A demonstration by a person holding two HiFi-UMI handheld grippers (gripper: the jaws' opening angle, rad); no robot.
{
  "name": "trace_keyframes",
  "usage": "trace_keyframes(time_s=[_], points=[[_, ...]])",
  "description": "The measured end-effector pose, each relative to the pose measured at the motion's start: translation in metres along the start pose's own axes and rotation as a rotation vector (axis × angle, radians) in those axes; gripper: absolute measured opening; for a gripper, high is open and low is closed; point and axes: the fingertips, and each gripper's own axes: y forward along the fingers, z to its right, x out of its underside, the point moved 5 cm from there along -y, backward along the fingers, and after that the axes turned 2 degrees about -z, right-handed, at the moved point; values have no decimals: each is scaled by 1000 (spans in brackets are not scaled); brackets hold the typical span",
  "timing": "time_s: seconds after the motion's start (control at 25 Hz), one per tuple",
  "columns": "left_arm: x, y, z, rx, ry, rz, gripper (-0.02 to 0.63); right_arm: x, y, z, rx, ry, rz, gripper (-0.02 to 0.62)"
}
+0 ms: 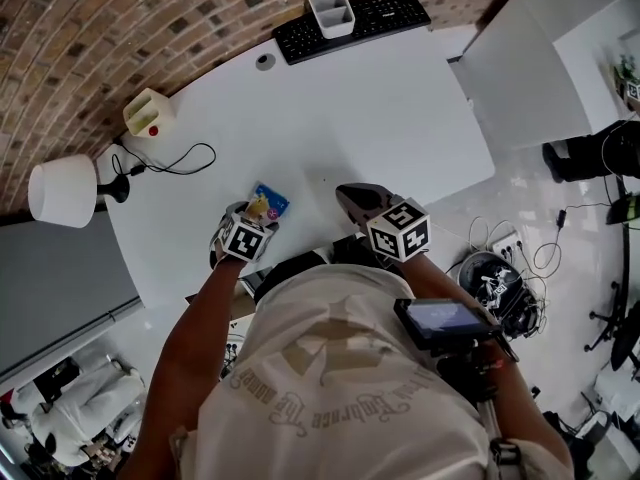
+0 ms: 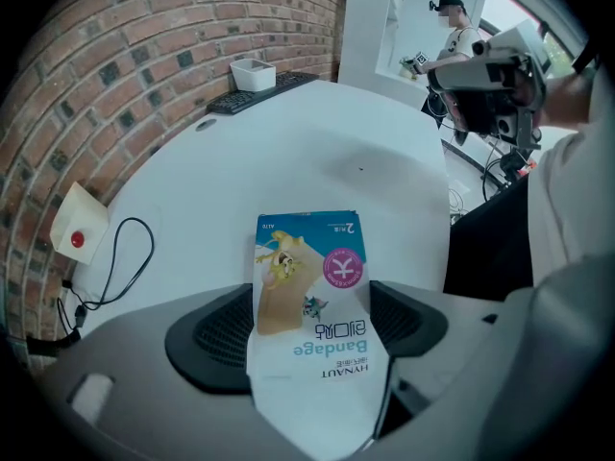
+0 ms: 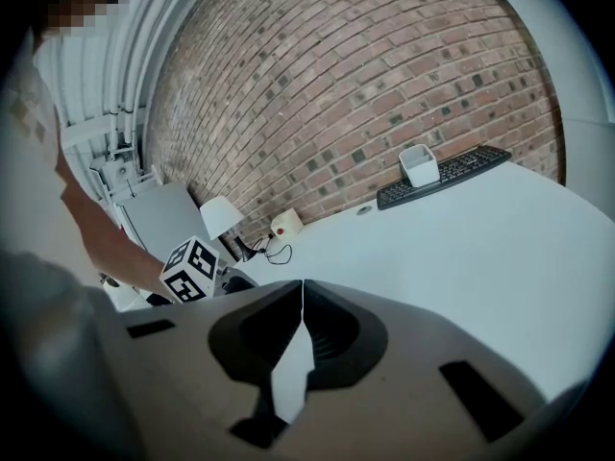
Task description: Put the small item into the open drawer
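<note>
The small item is a flat bandage packet [image 1: 268, 204], blue and white with a cartoon print. My left gripper [image 1: 256, 215] is shut on its near end, just above the near edge of the white table [image 1: 390, 118]. In the left gripper view the packet [image 2: 309, 257] sticks out forward between the two black pads, and the left gripper [image 2: 310, 294] is closed around it. My right gripper [image 1: 347, 194] hovers over the table to the right of the left one. Its tips meet with nothing between them in the right gripper view [image 3: 302, 288]. No open drawer shows clearly in any view.
At the table's far edge lies a black keyboard [image 1: 352, 18] with a white container [image 1: 331, 10] on it. A cream box with a red button [image 1: 148, 113], a black cable [image 1: 182, 158] and a white lamp [image 1: 62, 190] sit at the left. Cables and a power strip [image 1: 503, 250] lie on the floor at the right.
</note>
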Motion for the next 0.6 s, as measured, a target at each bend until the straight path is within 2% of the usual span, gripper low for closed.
trace_keyframes(time_s=[0.28, 0.6], points=[[5, -16, 3, -8, -57, 40, 380, -3, 12, -11, -45, -22, -18, 6], [11, -34, 15, -6, -173, 139, 379, -3, 20, -22, -91, -50, -42, 6]])
